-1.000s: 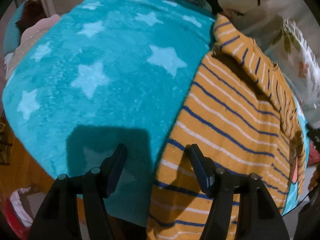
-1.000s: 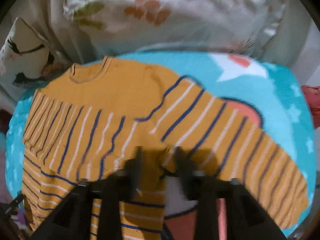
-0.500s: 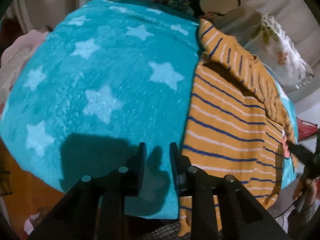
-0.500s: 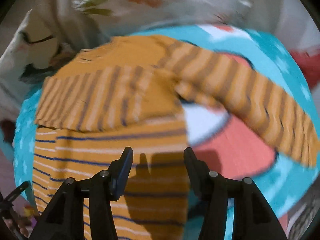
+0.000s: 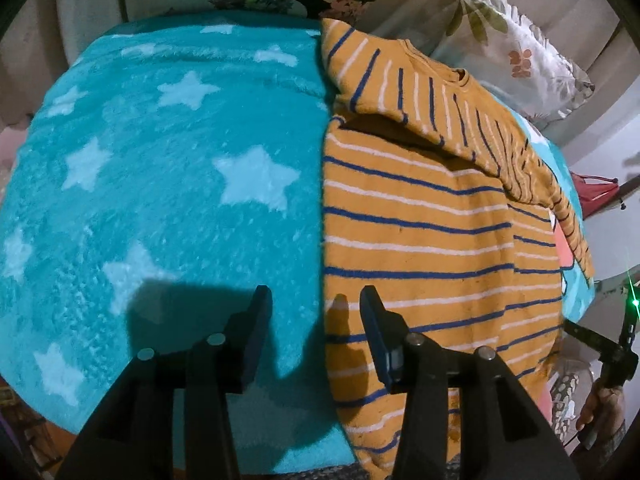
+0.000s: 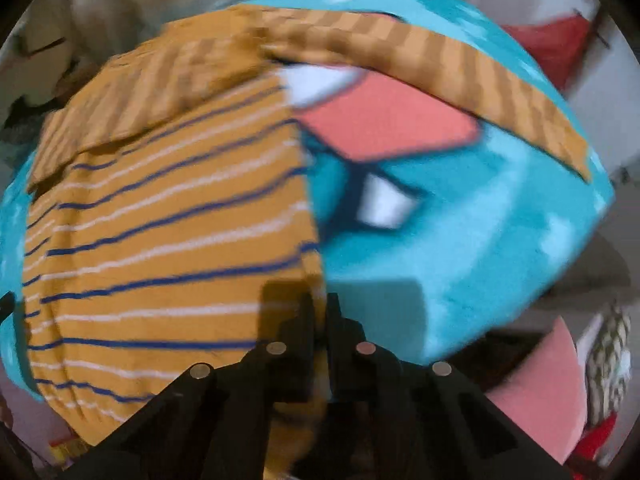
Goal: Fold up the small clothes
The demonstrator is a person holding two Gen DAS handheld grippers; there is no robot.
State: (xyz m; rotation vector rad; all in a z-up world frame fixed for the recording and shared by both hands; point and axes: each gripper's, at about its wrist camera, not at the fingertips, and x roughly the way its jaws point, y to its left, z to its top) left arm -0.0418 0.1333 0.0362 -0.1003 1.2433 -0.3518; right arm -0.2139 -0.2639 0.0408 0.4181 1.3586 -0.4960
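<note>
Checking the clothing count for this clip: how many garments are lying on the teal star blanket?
1: a striped orange sweater on the blanket's right side, one sleeve folded across its chest. Others may lie outside the frame.

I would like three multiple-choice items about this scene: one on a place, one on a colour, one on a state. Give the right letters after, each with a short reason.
1. Seen from the left wrist, where does the striped sweater lie on the blanket?
A. on its right part
B. on its left part
C. under it

2. What colour are the blanket's stars?
A. red
B. pale blue
C. black

3. How do the left gripper fingers stand?
A. apart, nothing between them
B. clamped on a pillow
C. clamped on a sleeve

Answers:
1 A: the sweater covers the right part.
2 B: the stars are lighter than the teal pile.
3 A: the fingers are opening above the sweater's edge.
</note>
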